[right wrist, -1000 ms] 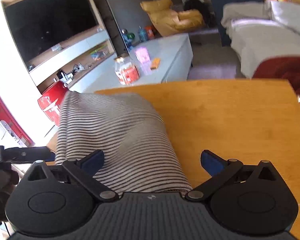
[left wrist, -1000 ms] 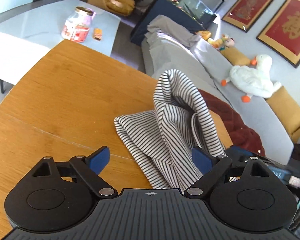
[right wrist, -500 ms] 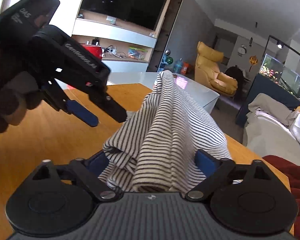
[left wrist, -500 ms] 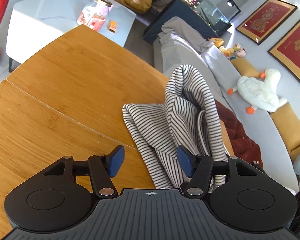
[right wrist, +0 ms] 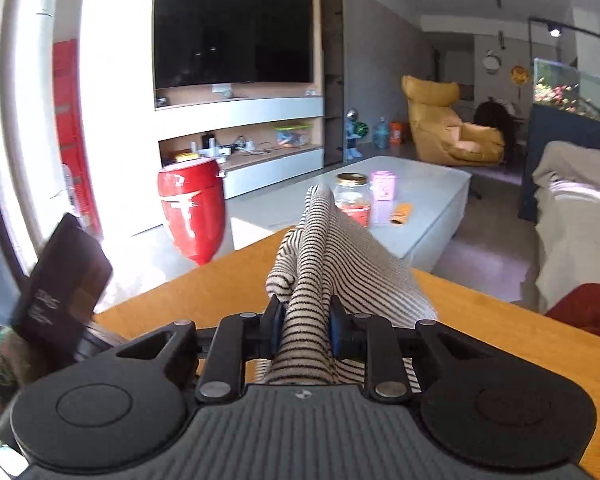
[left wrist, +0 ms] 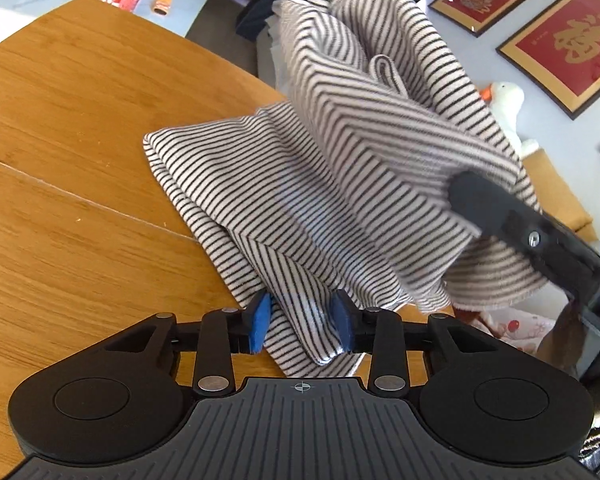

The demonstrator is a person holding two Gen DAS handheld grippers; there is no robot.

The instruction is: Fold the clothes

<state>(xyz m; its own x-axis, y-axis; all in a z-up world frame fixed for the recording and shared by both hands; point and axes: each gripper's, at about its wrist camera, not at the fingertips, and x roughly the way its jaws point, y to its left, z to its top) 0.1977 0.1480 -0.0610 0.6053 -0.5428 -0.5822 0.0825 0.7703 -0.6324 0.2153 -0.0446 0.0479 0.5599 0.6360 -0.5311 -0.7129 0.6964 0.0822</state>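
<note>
A black-and-white striped garment [left wrist: 332,168] lies partly on the wooden table [left wrist: 80,128], its right part lifted. My left gripper [left wrist: 302,326] is shut on a lower corner of the garment at the table's near edge. My right gripper [right wrist: 303,330] is shut on a bunched fold of the striped garment [right wrist: 324,264] and holds it raised above the table [right wrist: 500,312]. The right gripper's body [left wrist: 540,240] shows in the left wrist view, wrapped in cloth. The left gripper's body [right wrist: 60,280] shows at the left of the right wrist view.
A white coffee table [right wrist: 416,200] beyond the wooden table holds a jar [right wrist: 354,200], a pink cup and an orange packet. A red barrel-shaped object [right wrist: 192,212] stands on the floor. A grey sofa [right wrist: 576,232] with a dark red blanket [right wrist: 588,308] is at the right.
Both grippers have closed on the striped garment. The right gripper has lifted its fold up and over toward the left gripper. The left gripper moved in on the garment's near corner.
</note>
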